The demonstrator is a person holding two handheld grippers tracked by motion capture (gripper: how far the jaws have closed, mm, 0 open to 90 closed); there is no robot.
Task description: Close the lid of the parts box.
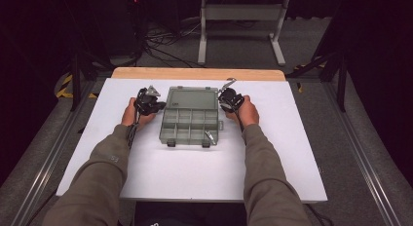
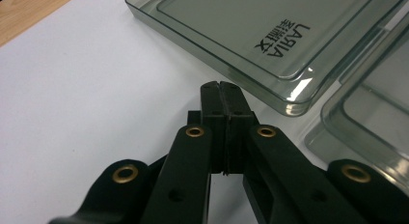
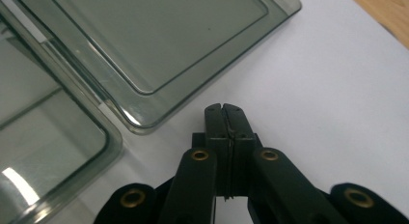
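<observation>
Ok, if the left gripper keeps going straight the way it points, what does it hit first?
Probably the open lid of the grey organizer box: the shut left gripper points at its near corner, with a little bare white table before it. Height above the table is unclear.

The person wears a long-sleeved top of olive-grey cloth, and both sleeves (image 1: pixel 104 167) reach down to the wrists. On the left sleeve there is a small pale marking, too small to read.

The left gripper (image 2: pixel 222 87) is black. Its two jaws are flat, matte bars, and each link arm carries round brass-coloured bushings and small dark holes. A grey three-cornered plate (image 1: pixel 152 91) sits on top of its body, and a dark cable runs along the left forearm.

The right gripper (image 3: pixel 223 109) has the same black jaws and the same brass-coloured bushings. On its body there is also a grey plate (image 1: pixel 228 83).
</observation>
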